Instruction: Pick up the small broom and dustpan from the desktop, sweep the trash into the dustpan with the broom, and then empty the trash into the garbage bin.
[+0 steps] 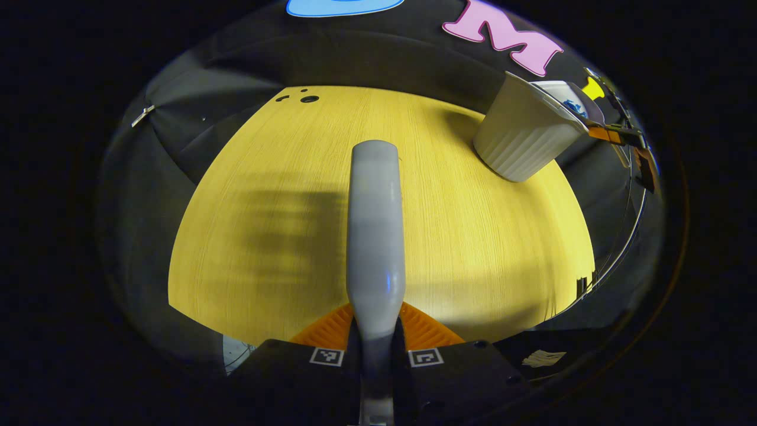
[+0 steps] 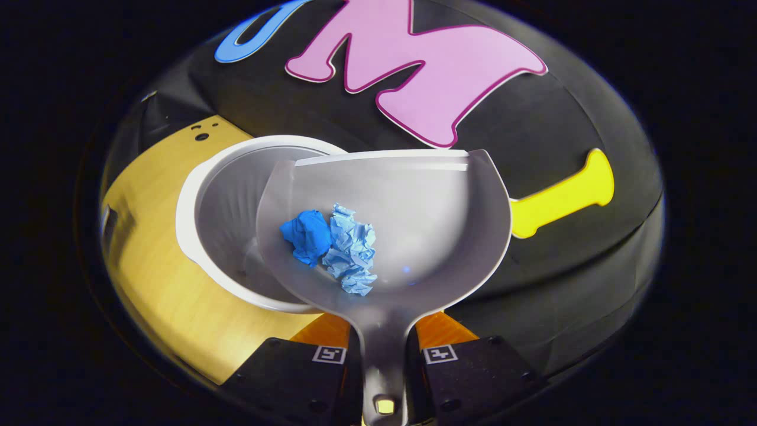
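1. Left gripper [image 1: 376, 340] at 6 o'clock of left gripper view, closed on broom [image 1: 374, 225] handle, both fingers pressing.
2. Broom handle running straight up toward 12 over desk [image 1: 266, 236]; bristles hidden.
3. Bin [image 1: 520, 139] at 2 o'clock on desk, looks tilted through the fisheye.
4. Dustpan [image 1: 565, 97] edge just over bin rim at 2 o'clock, blue bit inside.
5. Right gripper [image 2: 384, 358] at 6 o'clock of right gripper view, clamped on dustpan [image 2: 426, 225] handle from both sides.
6. Dustpan above bin [image 2: 219, 207], overlapping its right half; bin toward 9 o'clock.
7. Trash [image 2: 334, 242] in dustpan: blue lump touching crumpled pale-blue paper, left of pan centre.
8. Desk [image 2: 159, 284] at 8 o'clock under bin.
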`<state>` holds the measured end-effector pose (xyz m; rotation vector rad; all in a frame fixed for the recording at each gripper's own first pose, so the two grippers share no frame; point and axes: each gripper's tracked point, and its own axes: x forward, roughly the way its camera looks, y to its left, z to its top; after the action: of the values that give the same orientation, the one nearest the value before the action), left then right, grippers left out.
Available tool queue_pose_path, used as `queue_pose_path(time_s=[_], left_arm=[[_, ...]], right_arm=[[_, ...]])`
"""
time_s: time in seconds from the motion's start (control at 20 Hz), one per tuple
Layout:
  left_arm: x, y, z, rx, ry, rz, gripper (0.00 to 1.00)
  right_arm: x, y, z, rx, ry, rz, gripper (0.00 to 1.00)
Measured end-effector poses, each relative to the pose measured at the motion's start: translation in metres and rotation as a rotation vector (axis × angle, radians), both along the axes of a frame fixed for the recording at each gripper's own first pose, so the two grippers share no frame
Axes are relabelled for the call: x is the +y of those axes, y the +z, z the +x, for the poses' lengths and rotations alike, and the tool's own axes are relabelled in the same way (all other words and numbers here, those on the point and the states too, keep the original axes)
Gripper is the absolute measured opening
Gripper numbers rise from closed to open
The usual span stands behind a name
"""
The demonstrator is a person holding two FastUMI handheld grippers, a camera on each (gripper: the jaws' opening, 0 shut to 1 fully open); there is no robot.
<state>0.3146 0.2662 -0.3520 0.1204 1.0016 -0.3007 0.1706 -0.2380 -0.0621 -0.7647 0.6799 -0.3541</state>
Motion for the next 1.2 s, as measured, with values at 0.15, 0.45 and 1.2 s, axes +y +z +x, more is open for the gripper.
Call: queue_pose_path(time_s=[0.15, 0.45, 1.2], left_arm=[[-0.001, -0.001, 0.001, 0.003, -0.017, 0.003, 0.25], [-0.005, -0.009, 0.003, 0.020, -0.067, 0.018, 0.25], [0.001, -0.027, -0.003, 0.047, -0.141, 0.071, 0.25]], right_arm=[[-0.001, 0.002, 0.003, -0.009, 0.034, -0.148, 0.33], [-0.003, 0.007, 0.006, -0.028, 0.048, -0.338, 0.32], [0.007, 0.046, 0.008, 0.011, 0.145, -0.858, 0.33]])
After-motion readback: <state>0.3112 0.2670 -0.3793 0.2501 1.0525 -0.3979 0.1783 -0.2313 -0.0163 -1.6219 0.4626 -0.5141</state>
